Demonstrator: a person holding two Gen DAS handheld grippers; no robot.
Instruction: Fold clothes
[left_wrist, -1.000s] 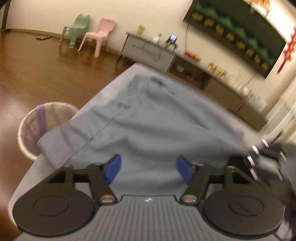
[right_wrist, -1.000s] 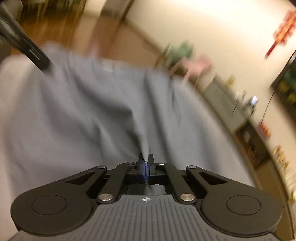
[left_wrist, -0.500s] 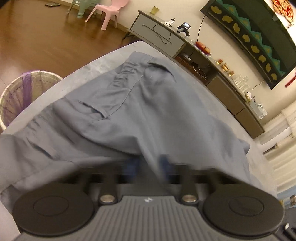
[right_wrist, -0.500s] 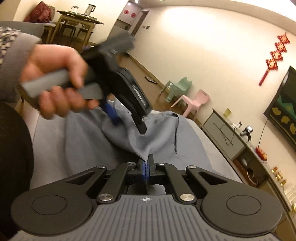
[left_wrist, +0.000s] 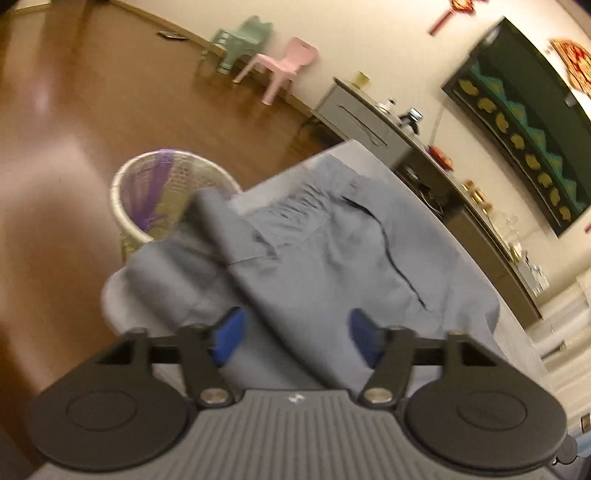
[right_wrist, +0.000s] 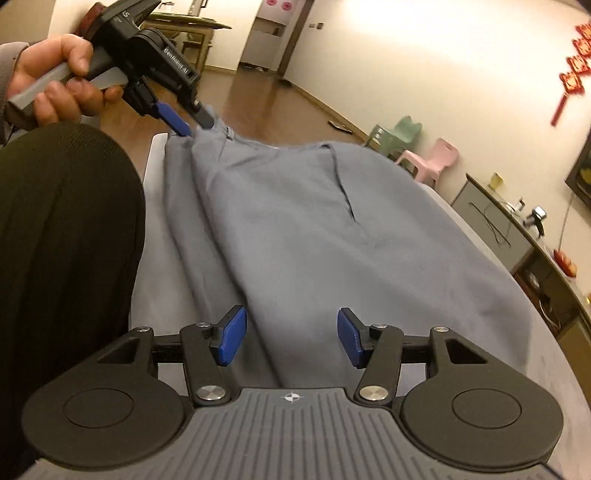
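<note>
Grey trousers (right_wrist: 303, 236): matt woven cloth, soft, creased. Desk (right_wrist: 155, 229) cover: pale grey, matt, fabric-like. Right hand-held gripper (right_wrist: 291, 336): matt black plastic, ribbed grey housing, smooth blue pads (right_wrist: 232, 336), bright metal pivot pins. Floor (left_wrist: 74, 96): glossy brown wood. Basket (left_wrist: 147, 192): pale open mesh. Chairs (left_wrist: 280, 66): smooth plastic.

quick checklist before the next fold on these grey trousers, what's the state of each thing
1. Right gripper released: ok, jaws have just been opening, pads clear of the cloth.
2. Left gripper released: ok, jaws have just reopened.
3. Grey trousers lying flat: not ok, long ridges near the left edge.
4. Trousers fully on the table: not ok, one end hangs over above the basket.
5. Fold lined up: cannot tell.
</note>
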